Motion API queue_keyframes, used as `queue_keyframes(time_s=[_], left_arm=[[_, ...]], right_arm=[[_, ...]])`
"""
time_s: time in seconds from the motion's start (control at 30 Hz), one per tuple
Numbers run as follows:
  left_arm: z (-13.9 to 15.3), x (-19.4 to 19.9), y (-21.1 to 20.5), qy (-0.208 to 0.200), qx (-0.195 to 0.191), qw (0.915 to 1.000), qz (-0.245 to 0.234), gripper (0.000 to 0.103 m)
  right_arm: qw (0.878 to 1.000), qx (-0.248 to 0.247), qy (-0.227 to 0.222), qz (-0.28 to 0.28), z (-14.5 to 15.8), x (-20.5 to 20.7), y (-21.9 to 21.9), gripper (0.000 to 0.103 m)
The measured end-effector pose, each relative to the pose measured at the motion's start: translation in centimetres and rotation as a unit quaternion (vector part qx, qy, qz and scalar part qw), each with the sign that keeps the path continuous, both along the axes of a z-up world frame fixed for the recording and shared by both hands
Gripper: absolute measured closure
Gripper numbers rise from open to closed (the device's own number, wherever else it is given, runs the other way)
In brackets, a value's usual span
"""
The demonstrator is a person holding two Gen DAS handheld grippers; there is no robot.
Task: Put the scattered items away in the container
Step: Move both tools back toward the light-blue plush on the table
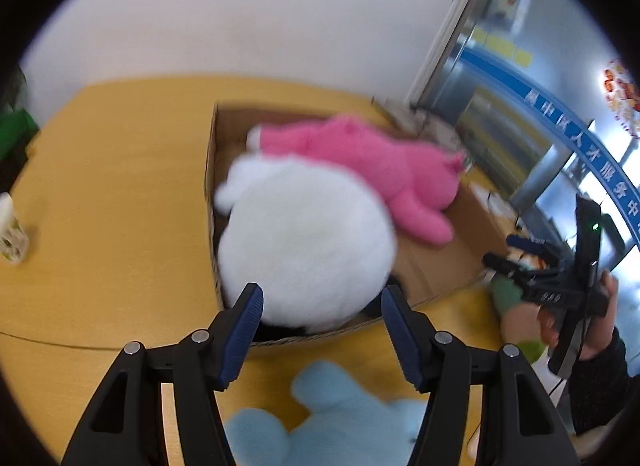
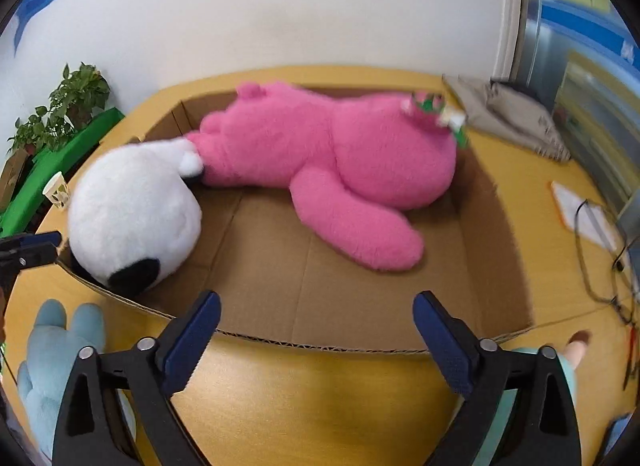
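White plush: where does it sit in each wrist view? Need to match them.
Left wrist: white plush at centre, just beyond the left gripper, in the cardboard box.
Right wrist: white plush at left, in the box's near-left corner.
Shared landmark: pink plush lying in the box behind it.

Pink plush toy [image 2: 320,153], brown cardboard box [image 2: 492,234]

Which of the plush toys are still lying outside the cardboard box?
The light blue plush lies on the table outside the cardboard box, by its near wall, as does a green and peach toy. The pink plush and white plush are inside.
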State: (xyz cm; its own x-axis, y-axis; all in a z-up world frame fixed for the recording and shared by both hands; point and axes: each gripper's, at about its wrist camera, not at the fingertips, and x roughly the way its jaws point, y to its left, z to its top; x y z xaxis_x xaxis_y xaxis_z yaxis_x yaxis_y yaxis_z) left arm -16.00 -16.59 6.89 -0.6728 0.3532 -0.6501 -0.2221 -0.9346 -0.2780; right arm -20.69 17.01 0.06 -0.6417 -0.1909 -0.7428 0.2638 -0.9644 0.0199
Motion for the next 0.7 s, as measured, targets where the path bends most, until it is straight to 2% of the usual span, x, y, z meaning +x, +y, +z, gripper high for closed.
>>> queue_keyframes(time_s=[0.03, 0.07, 0.2, 0.4, 0.57, 0.7], left_arm=[[1.2, 1.0, 0.7, 0.021, -0.005, 0.9997, 0.011, 0.031], [2.4, 2.1, 1.7, 0.042, -0.011, 0.9987, 0.027, 0.019], [5.0, 5.8, 5.7, 0.108, -0.043, 0.9906, 0.073, 0.018], [4.1, 7.6, 10.1, 0.109, -0.085, 0.9856, 0.098, 0.018], [3.0, 8.2, 11.3, 0.085, -0.063, 0.9905, 0.087, 0.018], [2.9, 8.4, 11.7, 0.077, -0.061, 0.991, 0.09, 0.018]], right_arm=[[1.0, 0.007, 0.016, -0.001, 0.7, 0.4, 0.0, 0.0], [0.999, 0.015, 0.031, -0.002, 1.4, 1.0, 0.0, 0.0], [0.998, 0.03, 0.062, -0.004, 3.1, 3.2, -0.5, 0.0], [0.996, 0.033, 0.079, -0.017, 3.9, 5.7, -0.2, 0.0], [0.996, 0.039, 0.071, -0.036, 3.8, 6.6, 1.4, 0.0], [0.996, 0.039, 0.067, -0.045, 3.5, 6.9, 2.3, 0.0]])
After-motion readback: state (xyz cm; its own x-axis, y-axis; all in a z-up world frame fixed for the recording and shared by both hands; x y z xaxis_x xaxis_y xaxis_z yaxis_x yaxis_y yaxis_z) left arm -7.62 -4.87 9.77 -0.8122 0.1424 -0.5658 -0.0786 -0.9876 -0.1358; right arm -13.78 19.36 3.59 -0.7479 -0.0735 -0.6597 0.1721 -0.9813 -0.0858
